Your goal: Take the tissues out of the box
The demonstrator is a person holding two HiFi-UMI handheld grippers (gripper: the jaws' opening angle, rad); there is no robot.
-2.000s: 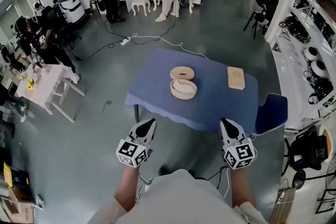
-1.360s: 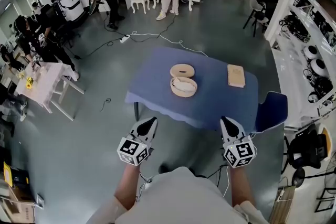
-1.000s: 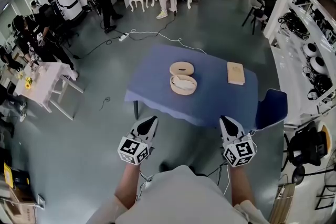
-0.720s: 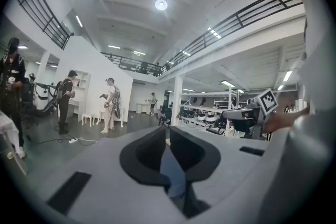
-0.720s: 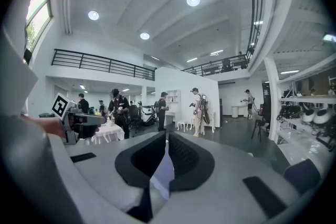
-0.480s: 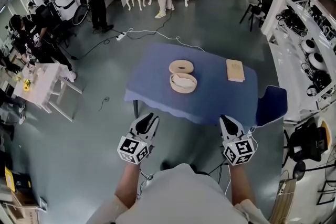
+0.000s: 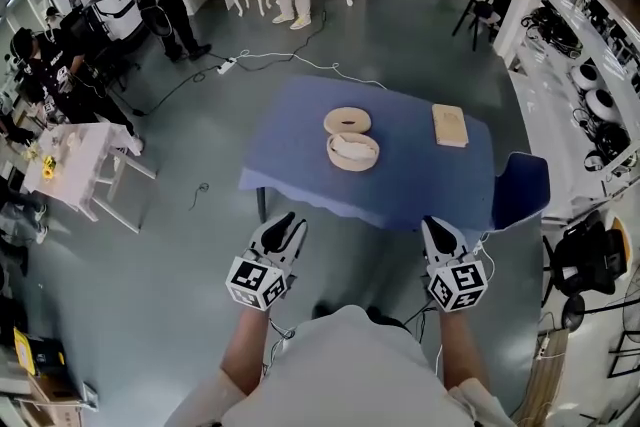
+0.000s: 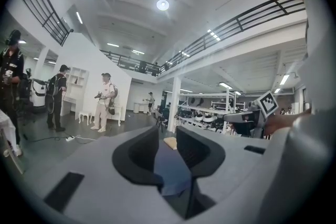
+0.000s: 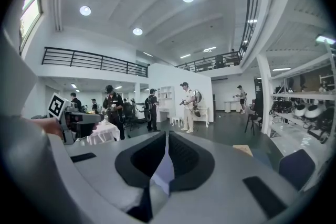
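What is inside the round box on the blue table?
White tissues fill the open round box; its lid lies flat beside it. Anything beneath the tissues is covered.

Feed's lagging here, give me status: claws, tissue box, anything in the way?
Left claw empty, just been opening; right claw shut, empty. Both short of the table. Round box open, tissues inside, lid beside it. Nothing between.

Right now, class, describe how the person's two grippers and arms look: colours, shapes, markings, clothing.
The left gripper and right gripper have pale grey bodies tapering to two black-padded jaws. Behind the jaws each carries a cube of black-and-white square markers. The left gripper's jaws have just been opening, with nothing between them. The person wears a light short-sleeved top.
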